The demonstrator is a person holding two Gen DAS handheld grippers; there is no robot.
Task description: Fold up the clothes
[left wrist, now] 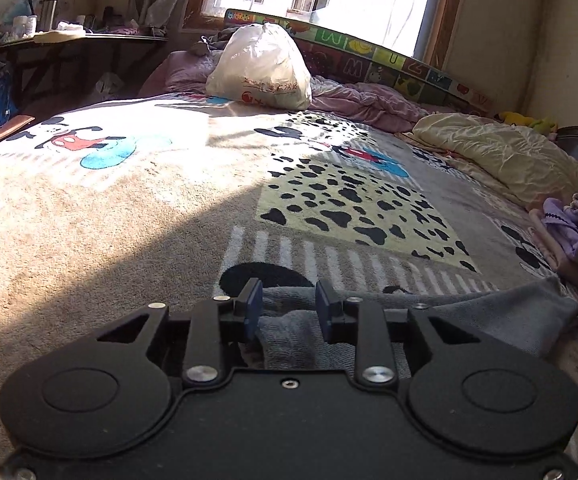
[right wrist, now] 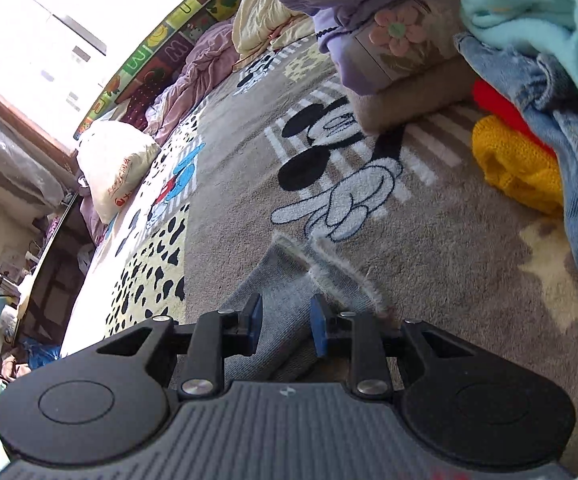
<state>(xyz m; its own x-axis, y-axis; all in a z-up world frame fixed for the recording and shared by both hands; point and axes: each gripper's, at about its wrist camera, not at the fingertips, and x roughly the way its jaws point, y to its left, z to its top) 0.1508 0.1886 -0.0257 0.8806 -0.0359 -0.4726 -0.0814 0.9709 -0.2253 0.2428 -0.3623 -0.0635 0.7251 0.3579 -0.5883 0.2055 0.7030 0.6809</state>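
A grey knitted garment point(left wrist: 509, 312) lies flat on the cartoon-print blanket point(left wrist: 109, 208) that covers the bed. In the left wrist view it stretches from under my left gripper point(left wrist: 289, 300) off to the right. The left jaws stand a little apart, with grey cloth lying between the blue pads point(left wrist: 254, 304) and no pad pressing on it. In the right wrist view the same grey garment point(right wrist: 285, 276) ends in a fuzzy edge just ahead of my right gripper point(right wrist: 285, 316). The right jaws are also parted, over the cloth.
A heap of clothes sits at the right: teal fleece point(right wrist: 537, 12), denim point(right wrist: 569, 128), a yellow knit point(right wrist: 517, 160). Purple clothes point(left wrist: 573, 224) and a cream quilt point(left wrist: 501, 156) lie along the bed's right side. A white plastic bag point(left wrist: 261, 68) stands by the window.
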